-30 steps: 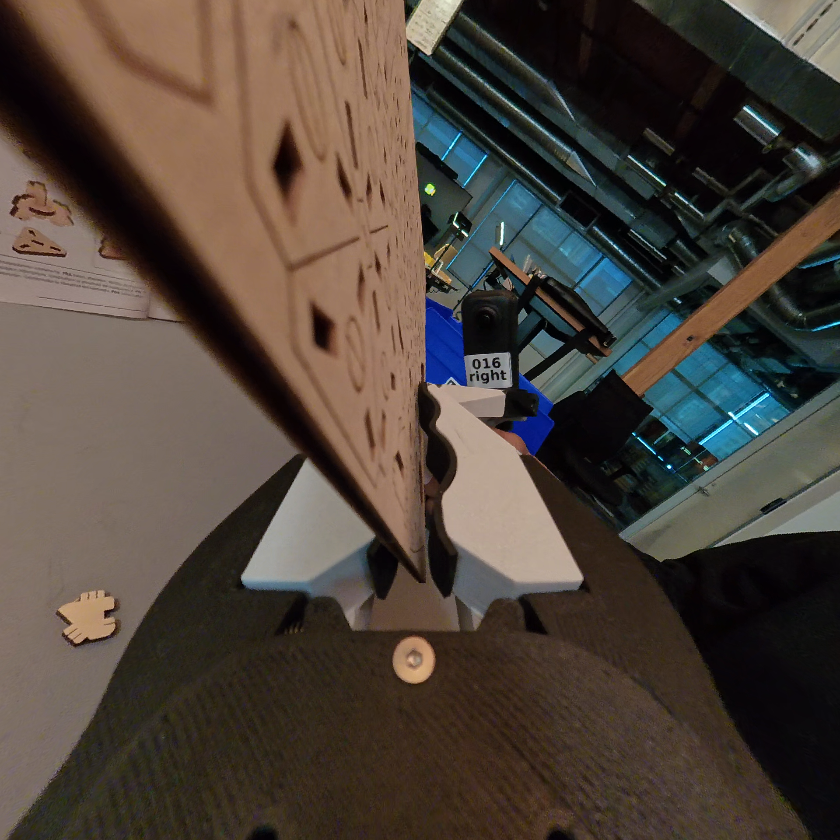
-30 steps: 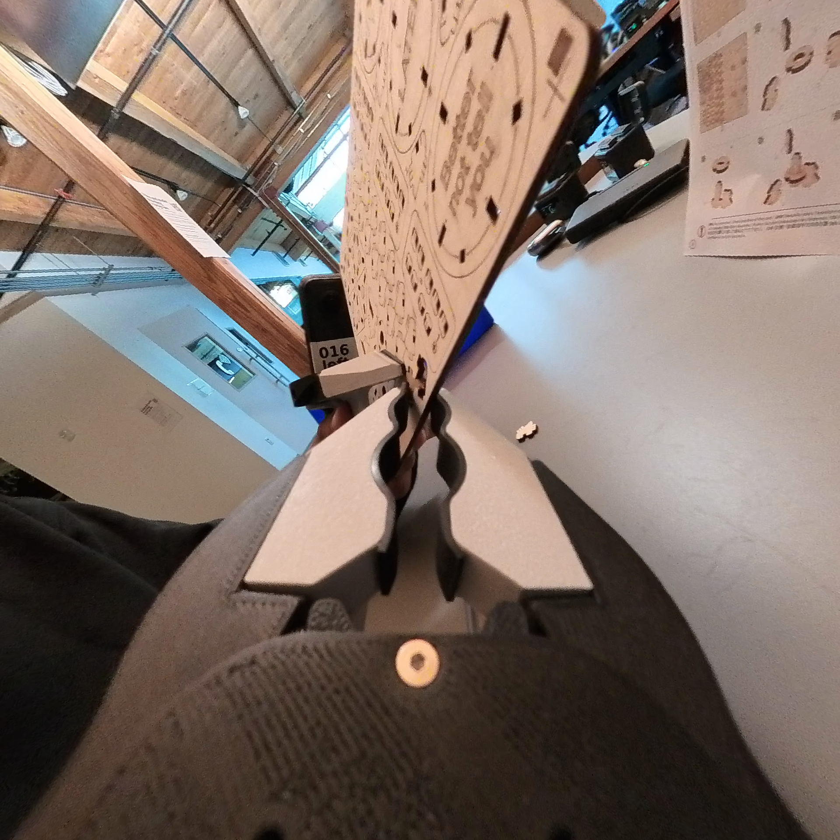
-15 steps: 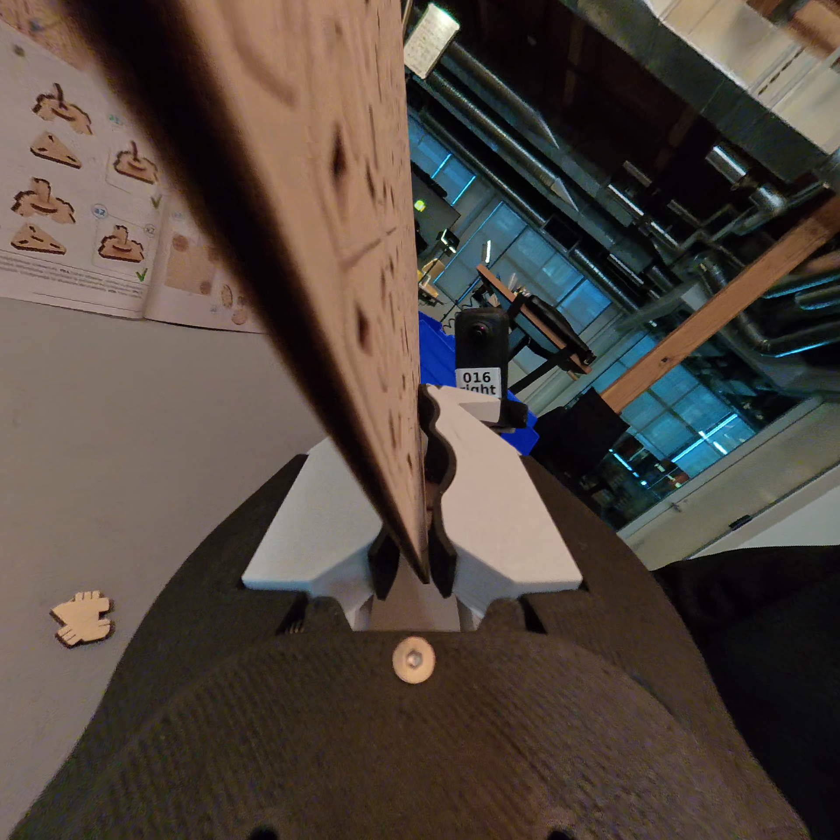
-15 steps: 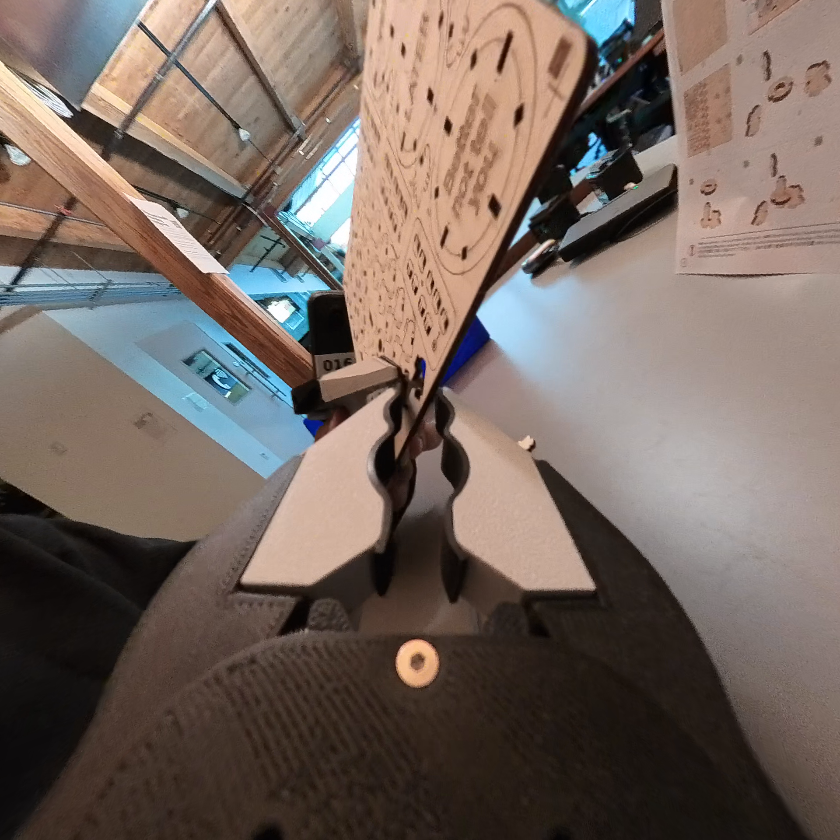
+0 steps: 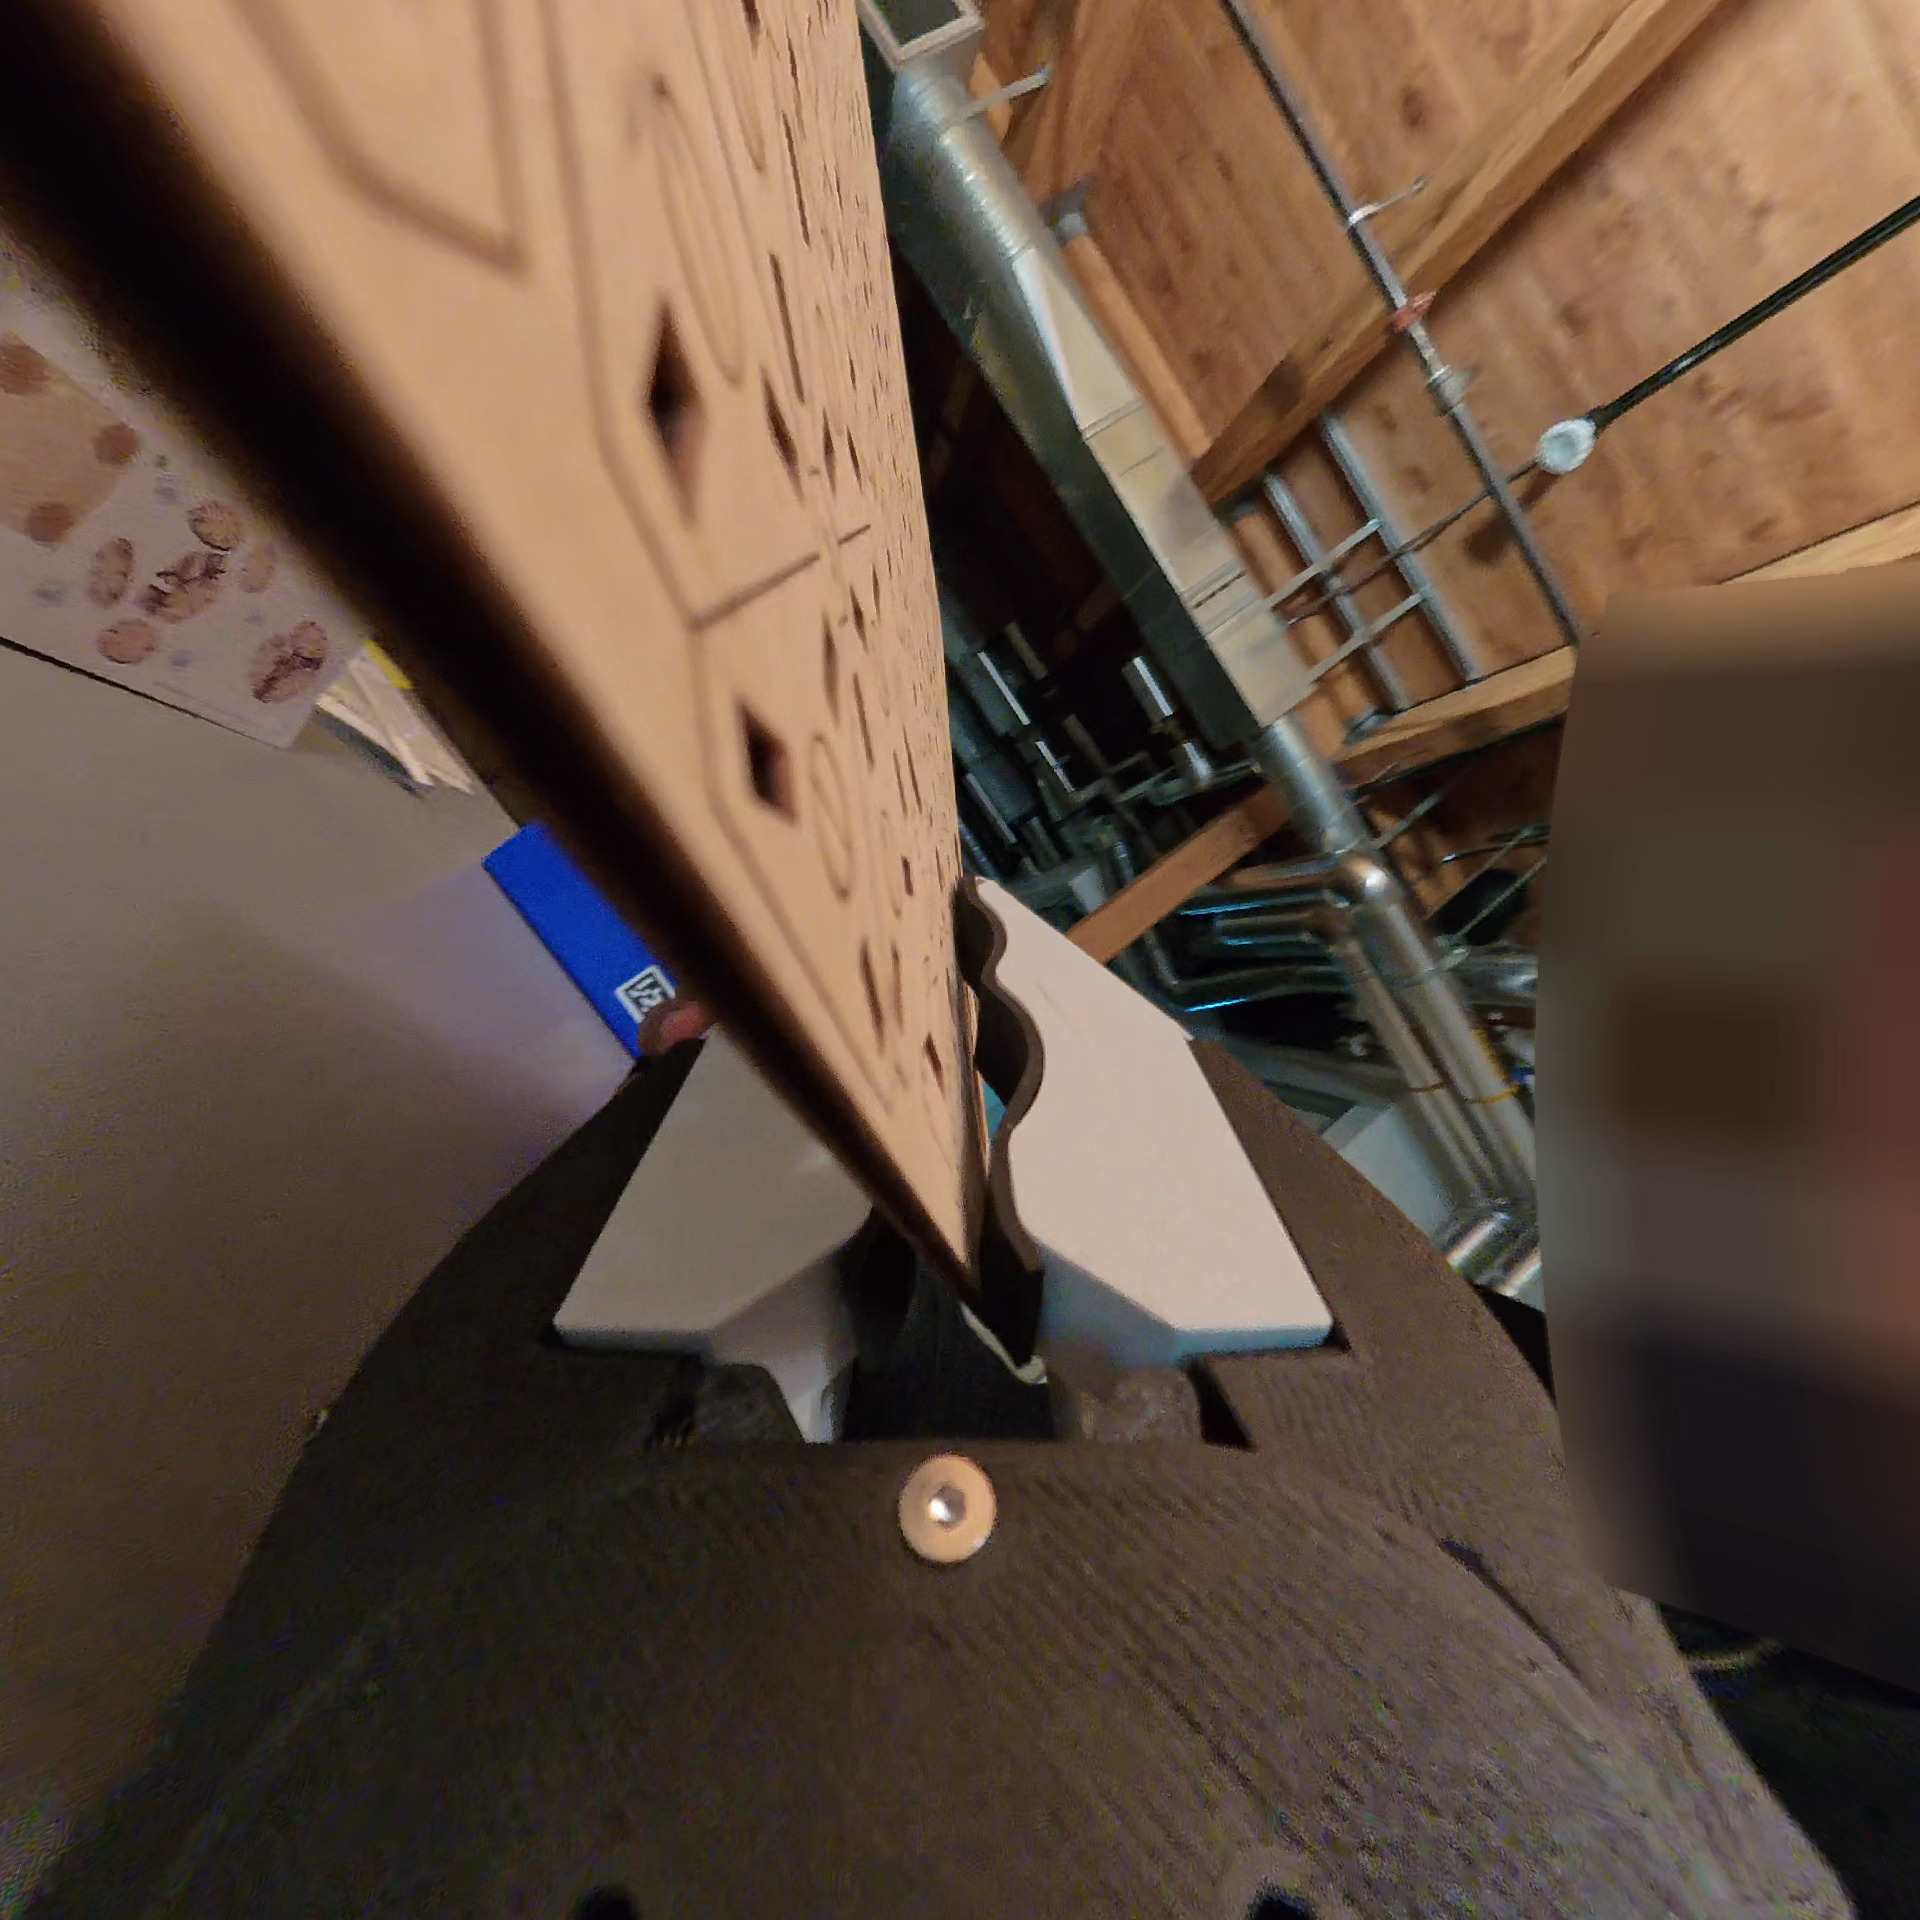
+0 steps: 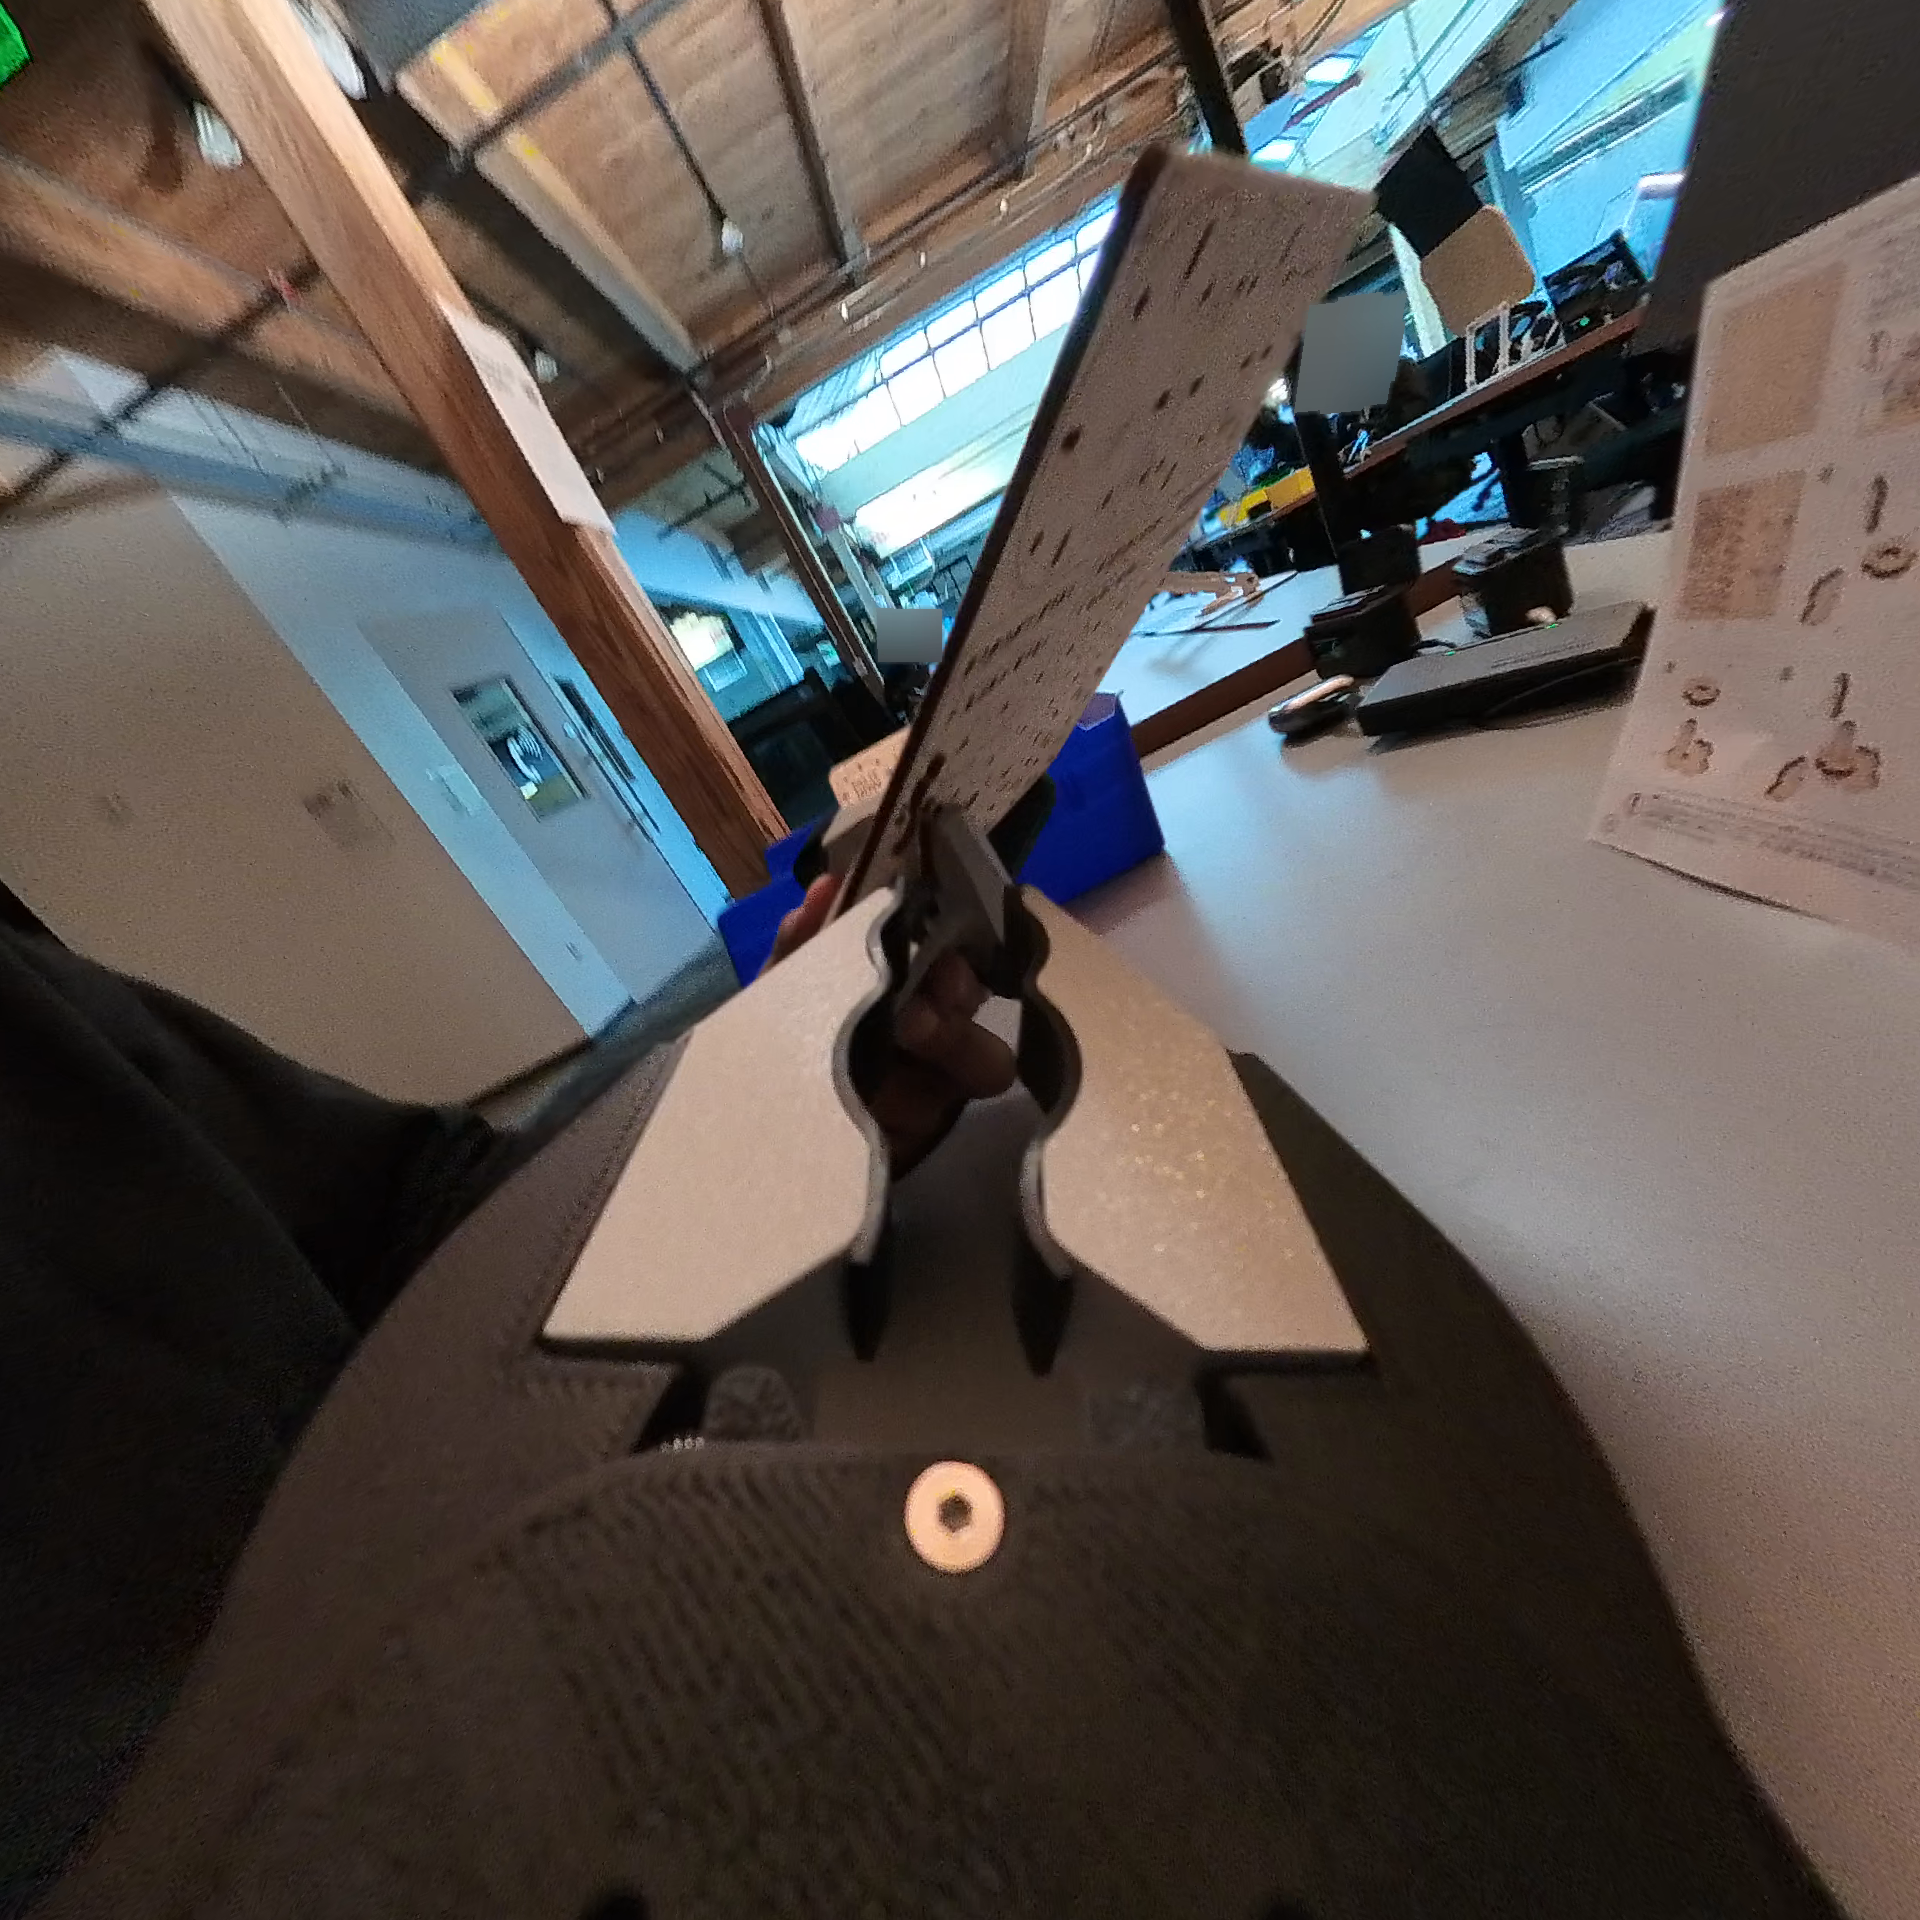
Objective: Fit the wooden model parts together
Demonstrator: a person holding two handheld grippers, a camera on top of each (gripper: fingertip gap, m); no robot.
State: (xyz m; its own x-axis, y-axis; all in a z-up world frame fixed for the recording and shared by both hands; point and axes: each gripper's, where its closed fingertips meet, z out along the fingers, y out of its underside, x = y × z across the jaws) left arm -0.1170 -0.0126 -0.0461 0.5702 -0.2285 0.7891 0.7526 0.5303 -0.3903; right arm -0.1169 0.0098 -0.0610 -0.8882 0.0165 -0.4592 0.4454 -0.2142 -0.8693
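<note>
A thin laser-cut wooden sheet (image 5: 623,416) with many small cut-outs stands on edge, tilted, above the grey table (image 5: 208,1039). My left gripper (image 5: 935,987) is shut on its lower corner; the right finger (image 5: 1091,1122) presses its face and the other finger is mostly hidden behind the sheet. In the right wrist view the sheet (image 6: 1122,499) rises beyond my right gripper (image 6: 956,925), clamped by the left gripper (image 6: 961,852). My right gripper is open and holds nothing; its pads stand apart, just short of the sheet and the left gripper's fingers.
A blue bin (image 6: 1101,800) stands on the table (image 6: 1455,1039) behind the sheet and also shows in the left wrist view (image 5: 571,925). A printed instruction page (image 6: 1787,582) lies at the right, with black devices (image 6: 1496,665) beyond it. A wooden post (image 6: 468,416) rises at the left. Less than 4 cm separates the two grippers' tips.
My right gripper's jaws have opened wider and the sheet's edge has left them; it now sits farther off. My left gripper has kept its grip and swung the sheet, its view tilting toward the ceiling.
</note>
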